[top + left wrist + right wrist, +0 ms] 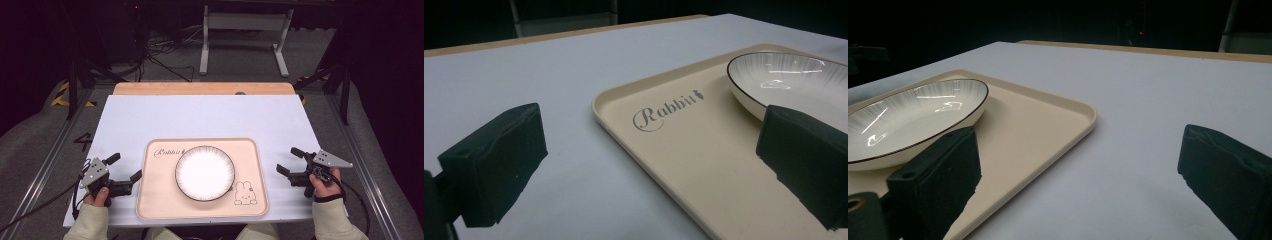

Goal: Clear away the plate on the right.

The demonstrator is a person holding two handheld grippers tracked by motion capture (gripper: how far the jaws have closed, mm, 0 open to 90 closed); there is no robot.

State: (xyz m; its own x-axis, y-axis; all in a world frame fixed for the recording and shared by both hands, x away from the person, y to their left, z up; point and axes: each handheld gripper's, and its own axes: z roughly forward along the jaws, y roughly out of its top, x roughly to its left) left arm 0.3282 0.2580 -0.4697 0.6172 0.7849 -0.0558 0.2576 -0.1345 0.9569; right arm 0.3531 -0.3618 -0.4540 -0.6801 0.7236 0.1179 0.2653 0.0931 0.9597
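Observation:
A beige tray [160, 200] printed with "Rabbit" and a small rabbit drawing lies at the table's front middle. A white plate [205, 172] with a dark rim and fine ribbing stands empty on it. My left gripper [124, 167] rests just left of the tray, open, with nothing between its jaws. The left gripper view shows the tray's corner [674, 150] and the plate [789, 80] ahead. My right gripper [290, 161] sits just right of the tray, open and empty. The right gripper view shows the plate [908, 120] on the tray [1038, 125].
A pale sheet [210, 117] covers the table, and a wooden strip [202, 88] shows along its far edge. Beyond it stand a white frame [245, 35] and cables on the floor. Metal rails run along both sides of the table.

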